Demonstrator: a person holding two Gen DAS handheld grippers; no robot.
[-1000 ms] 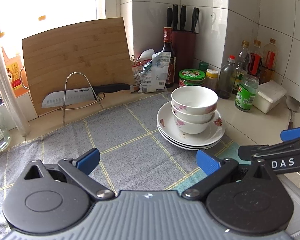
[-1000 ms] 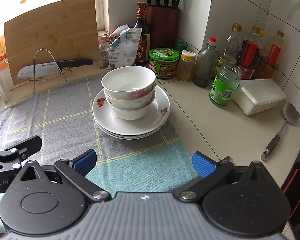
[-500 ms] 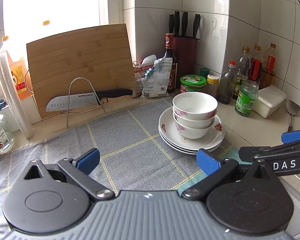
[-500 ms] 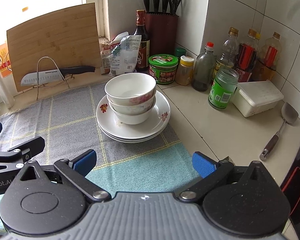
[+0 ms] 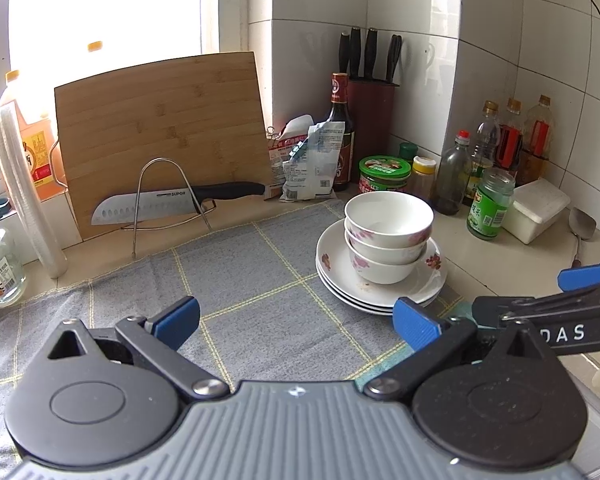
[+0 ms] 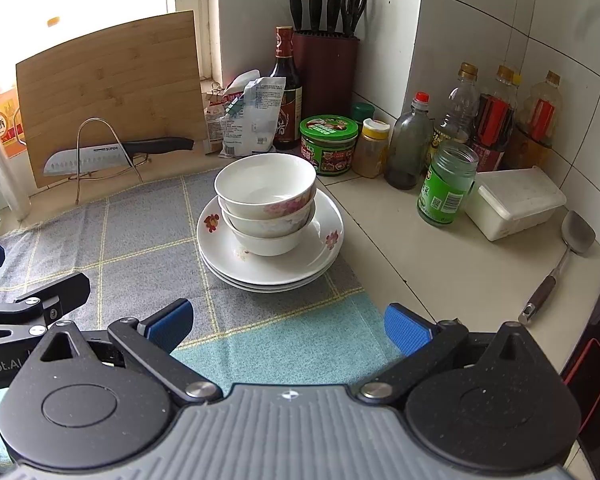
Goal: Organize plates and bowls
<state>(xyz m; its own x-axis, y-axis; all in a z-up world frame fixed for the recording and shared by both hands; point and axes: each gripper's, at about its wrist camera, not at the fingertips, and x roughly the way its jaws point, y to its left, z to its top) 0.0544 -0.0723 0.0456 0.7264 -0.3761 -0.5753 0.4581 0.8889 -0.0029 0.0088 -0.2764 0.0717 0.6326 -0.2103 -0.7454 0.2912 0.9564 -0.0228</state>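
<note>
1. My left gripper point(image 5: 296, 318) hangs above the grey checked cloth point(image 5: 240, 280) with its blue-padded fingers spread wide and nothing between them.
2. My right gripper point(image 6: 288, 326) is likewise spread wide and empty, over the teal part of the same cloth.
3. The two grippers sit side by side: the right one shows at the right edge of the left wrist view, and the left one at the left edge of the right wrist view.
4. Three white bowls point(image 6: 266, 184) with pink flowers are nested one inside another, upright, on top of the plates.
5. The plates point(image 6: 320, 256), white with small red flowers, lie in a neat stack on the cloth near its right edge, ahead of both grippers and apart from them.
6. Behind the cloth a bamboo cutting board point(image 5: 160, 132) leans against the wall, with a knife point(image 5: 172, 202) resting on a wire rack point(image 5: 156, 196) in front of it.
7. A dark knife block point(image 6: 326, 68) stands in the tiled corner, with bottles and jars along the wall to its right.
8. A white lidded box point(image 6: 516, 202) and a spatula point(image 6: 560, 260) lie on the bare counter at right.
</note>
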